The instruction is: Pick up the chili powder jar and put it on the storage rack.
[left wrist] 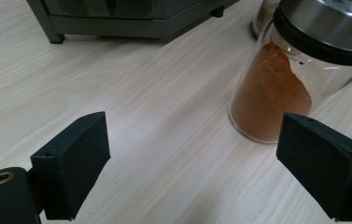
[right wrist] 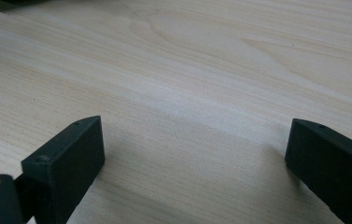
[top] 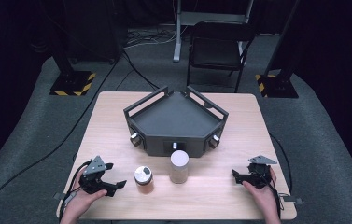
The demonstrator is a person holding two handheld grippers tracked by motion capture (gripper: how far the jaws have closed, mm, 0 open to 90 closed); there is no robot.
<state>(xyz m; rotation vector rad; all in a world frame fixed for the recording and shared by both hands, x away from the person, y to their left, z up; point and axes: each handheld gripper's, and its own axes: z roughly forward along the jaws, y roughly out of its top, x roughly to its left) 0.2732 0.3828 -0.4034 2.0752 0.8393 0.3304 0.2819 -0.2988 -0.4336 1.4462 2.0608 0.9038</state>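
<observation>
Left gripper (top: 114,183) lying low on the wooden table (top: 113,116) with jaws spread wide, gripping nothing, spice jar (top: 143,179) of orange powder standing just ahead beside its right jaw, right gripper (top: 237,176) resting wide apart, empty, taller jar (top: 179,166) standing between the grippers

Probably a lab: dark curtains, hazard-striped stand bases (top: 72,84), floor cables (top: 33,161).

Bare tabletop (top: 113,121) left & right of dark tray (top: 175,122), front edge free too; spice jar (top: 143,179) and taller jar (top: 179,166) block centre lane, narrow gap btwn them, tray just behind
</observation>
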